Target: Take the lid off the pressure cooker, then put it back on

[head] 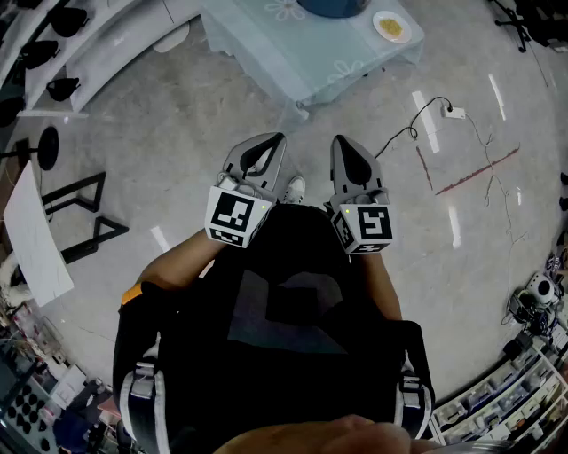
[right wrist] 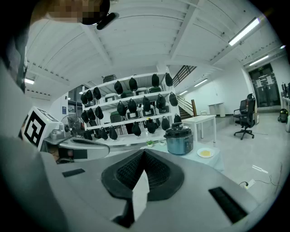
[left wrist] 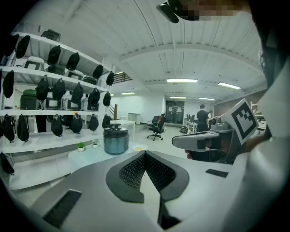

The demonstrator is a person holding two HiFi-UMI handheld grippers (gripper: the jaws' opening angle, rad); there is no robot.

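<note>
Firstly, head view: left gripper [head: 273, 140] and right gripper [head: 343, 144] are hovering side by side over the floor [head: 177, 115], well apart from the pressure cooker [head: 333, 7] on the surface [head: 293, 53]. Left gripper view: jaws are pressing together, empty; lid [left wrist: 116, 130] is sitting on the pressure cooker (plate [left wrist: 138, 148] just beside). Right gripper view: jaws likewise clenched, empty.

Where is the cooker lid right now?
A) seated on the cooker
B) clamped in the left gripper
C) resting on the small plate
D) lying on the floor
A: the lid sits on top of the pressure cooker on the table, while the left gripper and the right gripper are both shut on nothing, well short of the table.
</note>
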